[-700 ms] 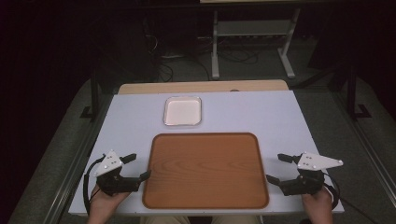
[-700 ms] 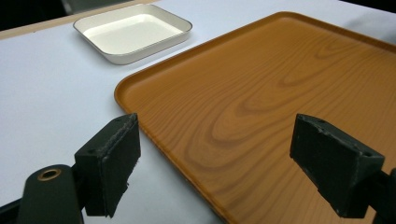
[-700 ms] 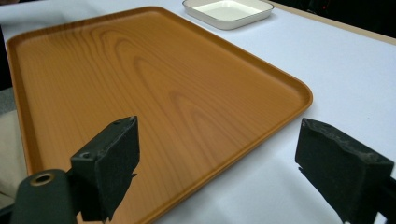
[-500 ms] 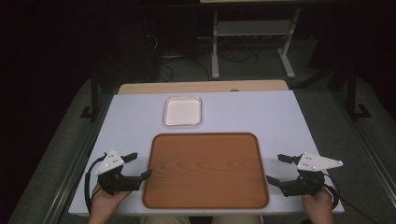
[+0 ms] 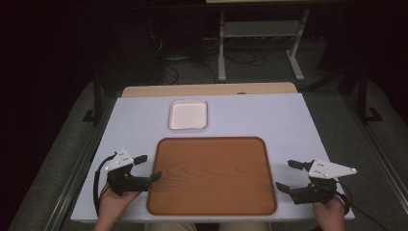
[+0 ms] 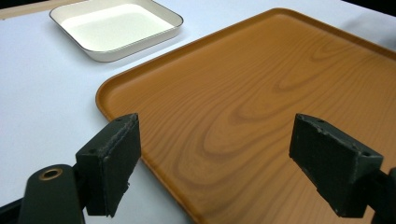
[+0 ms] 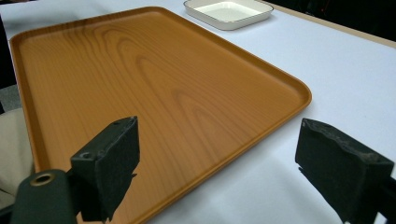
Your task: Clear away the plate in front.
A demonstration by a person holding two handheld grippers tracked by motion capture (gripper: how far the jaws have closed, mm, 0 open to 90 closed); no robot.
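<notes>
Seen from above, a wooden tray (image 5: 211, 175) lies in the lower middle of the frame on a white table (image 5: 269, 115), its near edge close to the table's front. The person's forearms are cut off at the bottom edge. The left gripper (image 5: 146, 168) sits at lower left, fingers spread wide and holding nothing, one finger seemingly over the tray's left rim. The right gripper (image 5: 288, 175), at lower right, is likewise spread, just beside the right rim. A small white dish (image 5: 188, 114) lies above the tray.
</notes>
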